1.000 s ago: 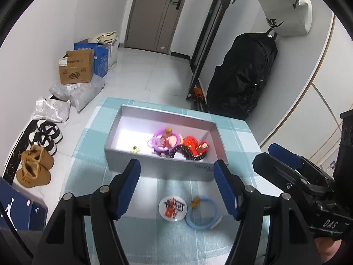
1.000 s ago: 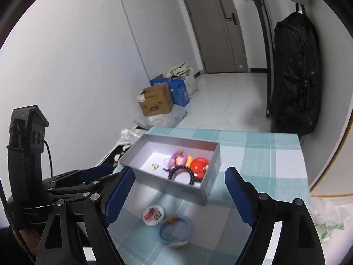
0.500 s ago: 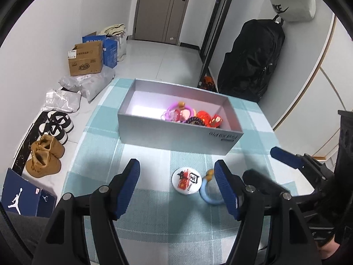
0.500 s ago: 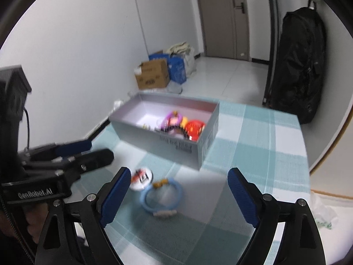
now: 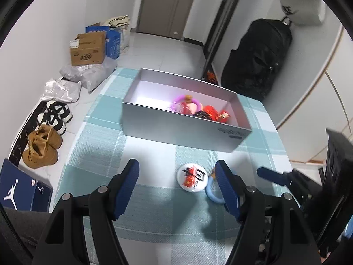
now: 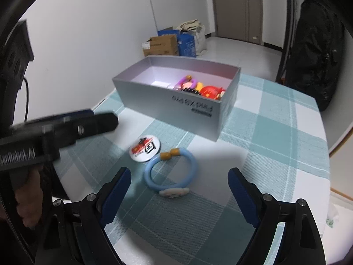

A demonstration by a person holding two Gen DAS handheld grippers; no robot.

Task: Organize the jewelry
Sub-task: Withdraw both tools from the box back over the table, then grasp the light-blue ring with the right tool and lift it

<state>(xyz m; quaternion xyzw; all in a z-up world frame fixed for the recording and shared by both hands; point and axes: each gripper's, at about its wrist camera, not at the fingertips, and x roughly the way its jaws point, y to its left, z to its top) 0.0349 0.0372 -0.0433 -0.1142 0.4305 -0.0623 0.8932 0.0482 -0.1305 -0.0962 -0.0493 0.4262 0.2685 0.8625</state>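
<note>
A grey open box (image 5: pixel 183 130) (image 6: pixel 167 97) stands on the checked tablecloth and holds pink, red and dark jewelry pieces (image 5: pixel 194 108) (image 6: pixel 198 87). In front of it lie a round white badge with red print (image 5: pixel 192 177) (image 6: pixel 145 148) and a light blue bracelet (image 6: pixel 171 171) (image 5: pixel 211 193). My left gripper (image 5: pixel 178 187) is open and empty, low over the cloth with the badge between its fingers' span. My right gripper (image 6: pixel 178 195) is open and empty, just short of the blue bracelet. The left gripper also shows blurred in the right wrist view (image 6: pixel 66 128).
The table's left edge drops to a floor with shoes (image 5: pixel 42 145), plastic bags (image 5: pixel 72 79) and cardboard boxes (image 5: pixel 88 48). A black backpack (image 5: pixel 258 59) hangs at the back right wall. The right gripper's fingers (image 5: pixel 271 175) show at the left view's right side.
Both grippers have come down and forward toward the badge and the bracelet. The right gripper is now close over the blue bracelet. Both stay open.
</note>
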